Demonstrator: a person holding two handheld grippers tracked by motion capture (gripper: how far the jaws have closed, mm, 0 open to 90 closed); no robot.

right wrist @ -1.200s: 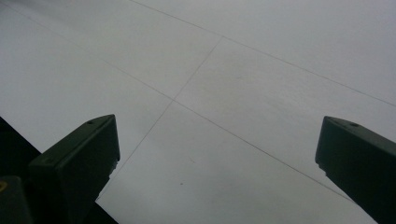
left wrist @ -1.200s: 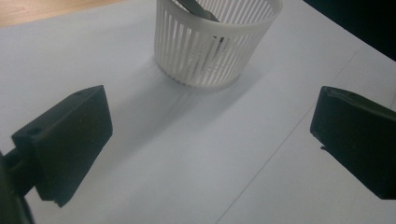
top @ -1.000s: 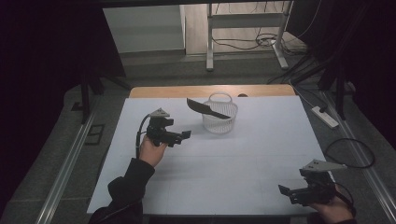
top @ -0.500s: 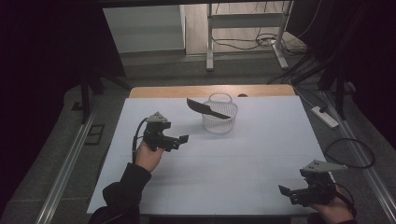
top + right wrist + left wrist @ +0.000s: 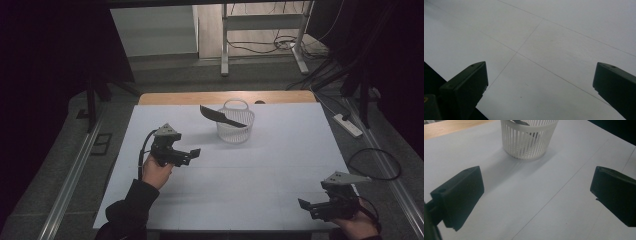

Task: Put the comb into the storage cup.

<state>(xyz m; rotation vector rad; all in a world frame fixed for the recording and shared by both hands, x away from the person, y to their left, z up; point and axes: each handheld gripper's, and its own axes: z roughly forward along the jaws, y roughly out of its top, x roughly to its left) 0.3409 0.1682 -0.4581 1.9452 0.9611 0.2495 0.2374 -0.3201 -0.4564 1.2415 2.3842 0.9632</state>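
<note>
A white slotted basket [image 5: 235, 125] is standing toward the far side of the white table [image 5: 280, 165], and a dark knife-like blade [image 5: 221, 116] is resting across its rim, one end sticking out past the left edge. The left gripper [image 5: 192, 153] is being held near the basket but apart from it, jaws spread wide and empty. The right gripper [image 5: 306, 206] is being held at the near right corner, jaws likewise apart on nothing. The basket is judged light, thin-walled and easily tipped; the blade looks stiff and slim, best taken by the overhanging end. In the left gripper view [image 5: 537, 186] the basket's top is being cut off, and the blade's lower part is being hidden behind the slats.
</note>
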